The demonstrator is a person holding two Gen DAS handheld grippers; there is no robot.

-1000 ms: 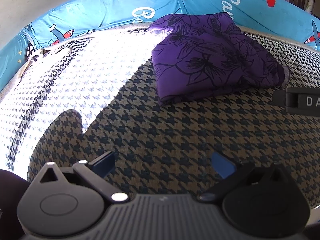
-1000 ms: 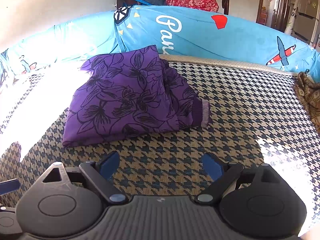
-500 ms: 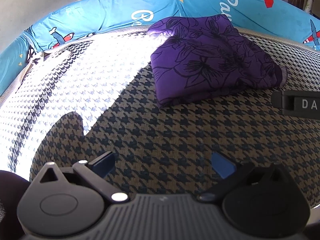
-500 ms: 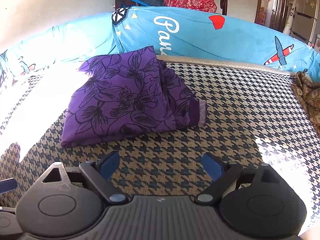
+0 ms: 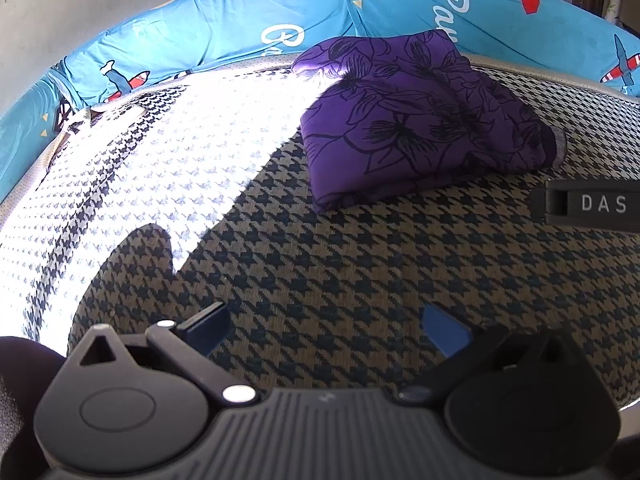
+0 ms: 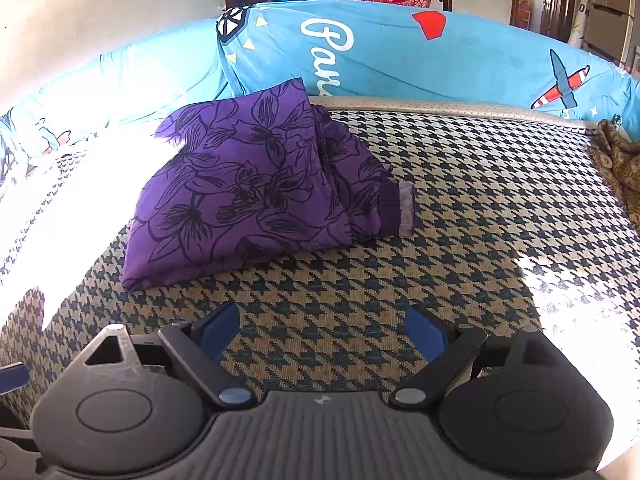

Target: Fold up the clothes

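1. Garment (image 6: pixel 256 184): your folded purple cloth, printed with black outlined flowers, lies on the houndstooth woven mat (image 6: pixel 460 216), its pale cuff end turned to the right.
2. Blue bolster (image 6: pixel 400 52) behind the garment bears white script reading "Par".
3. Left gripper (image 5: pixel 326 330) and right gripper (image 6: pixel 322 330): both spread wide, empty, near the garment's front edge.
4. Only your left view shows "DAS" on a black bar; only your right shows brown patterned cloth (image 6: pixel 618 160).
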